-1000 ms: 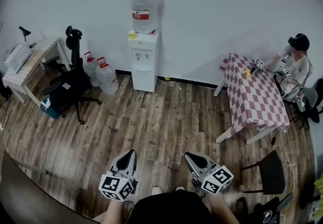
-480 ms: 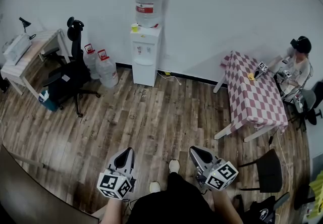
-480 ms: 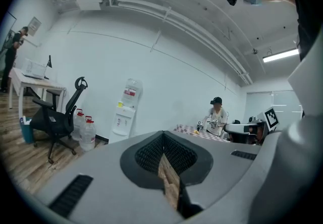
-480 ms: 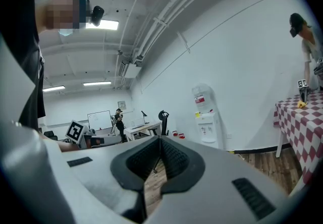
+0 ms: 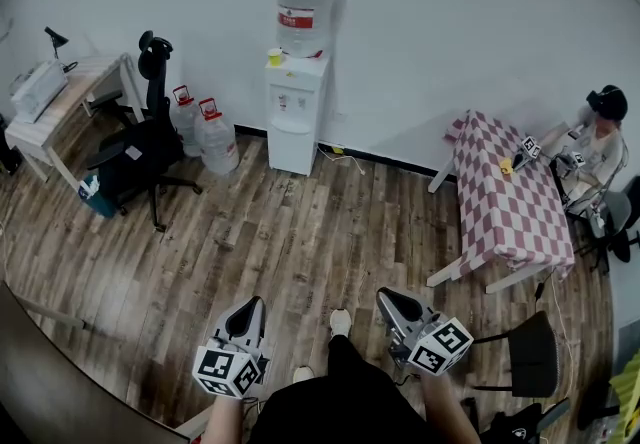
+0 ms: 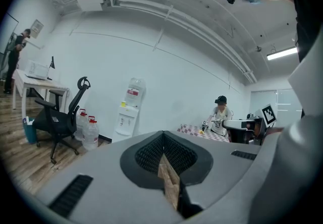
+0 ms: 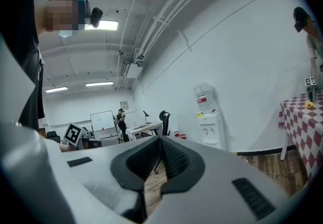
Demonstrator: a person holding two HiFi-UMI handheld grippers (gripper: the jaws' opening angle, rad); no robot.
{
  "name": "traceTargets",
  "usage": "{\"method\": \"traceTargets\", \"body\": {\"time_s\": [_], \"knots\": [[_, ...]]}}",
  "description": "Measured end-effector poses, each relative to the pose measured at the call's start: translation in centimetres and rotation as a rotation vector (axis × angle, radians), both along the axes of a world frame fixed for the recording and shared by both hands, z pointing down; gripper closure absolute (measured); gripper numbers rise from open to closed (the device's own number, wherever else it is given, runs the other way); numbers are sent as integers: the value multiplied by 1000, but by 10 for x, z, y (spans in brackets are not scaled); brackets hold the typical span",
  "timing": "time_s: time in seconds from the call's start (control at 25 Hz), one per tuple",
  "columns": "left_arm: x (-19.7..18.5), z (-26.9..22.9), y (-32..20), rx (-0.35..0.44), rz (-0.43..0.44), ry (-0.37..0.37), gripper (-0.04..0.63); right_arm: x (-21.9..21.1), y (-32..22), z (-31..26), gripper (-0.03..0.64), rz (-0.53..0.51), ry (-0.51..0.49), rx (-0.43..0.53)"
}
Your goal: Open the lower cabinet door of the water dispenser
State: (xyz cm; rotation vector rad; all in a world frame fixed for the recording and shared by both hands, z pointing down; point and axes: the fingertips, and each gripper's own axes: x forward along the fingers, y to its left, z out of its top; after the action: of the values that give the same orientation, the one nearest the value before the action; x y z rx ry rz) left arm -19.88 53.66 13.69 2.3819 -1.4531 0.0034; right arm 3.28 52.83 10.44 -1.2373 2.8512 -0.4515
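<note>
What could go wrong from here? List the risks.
The water dispenser is across the room, and a cable lies on the floor beside it: a possible trip. Two water jugs stand close on its other side and may get knocked. The left gripper and right gripper are shut; open one first.

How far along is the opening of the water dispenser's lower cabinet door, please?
Nothing done yet: the lower cabinet door looks closed. In hand: left gripper and right gripper, shut and empty, far from the water dispenser. Left: approach, grip, pull open.
</note>
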Motion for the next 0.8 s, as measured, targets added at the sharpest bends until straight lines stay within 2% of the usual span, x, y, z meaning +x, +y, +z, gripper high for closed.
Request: {"method": "traceTargets", "body": {"time_s": [0.24,0.8], "knots": [[13,1,-45,-18,-20,-24,581,8,-47,6,594,-23,-48,-17],[73,-8,-166,-19,-12,-73,581,63,-165,23,594,-33,-89,-47]]}}
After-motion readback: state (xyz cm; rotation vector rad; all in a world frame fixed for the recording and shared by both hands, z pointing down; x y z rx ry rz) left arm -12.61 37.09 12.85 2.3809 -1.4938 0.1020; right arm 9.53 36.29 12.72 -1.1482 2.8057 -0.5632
